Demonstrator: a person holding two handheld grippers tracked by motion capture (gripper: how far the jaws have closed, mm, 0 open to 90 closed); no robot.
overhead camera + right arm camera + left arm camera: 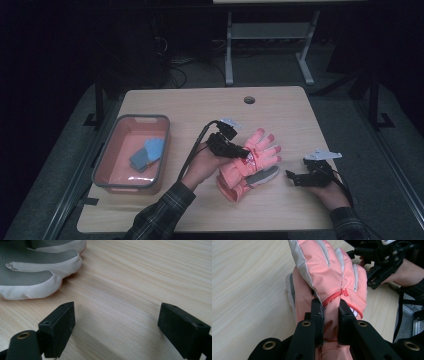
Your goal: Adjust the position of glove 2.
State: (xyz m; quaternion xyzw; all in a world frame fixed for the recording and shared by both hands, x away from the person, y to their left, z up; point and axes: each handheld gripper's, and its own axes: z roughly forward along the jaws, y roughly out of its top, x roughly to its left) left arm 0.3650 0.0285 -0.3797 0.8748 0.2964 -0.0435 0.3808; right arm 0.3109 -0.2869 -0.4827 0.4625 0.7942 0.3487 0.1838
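Note:
A pink ski glove point(260, 150) lies over a second pink glove point(240, 182) with a grey palm near the table's middle. My left gripper point(241, 151) is shut on the upper glove point(329, 272), its jaws pinching the fabric near the red wrist seam. My right gripper point(292, 177) rests low on the table to the right of the gloves, open, with bare wood between its jaws. In the right gripper view the grey-and-white fingers of the lower glove point(32, 272) lie beyond the right gripper point(116, 322), apart from it.
A grey-rimmed pink bin point(114, 141) stands at the table's left and holds a blue glove point(149, 154). A cable hole point(249, 99) sits near the far edge. The wooden table point(200, 110) has bare surface behind and in front of the gloves.

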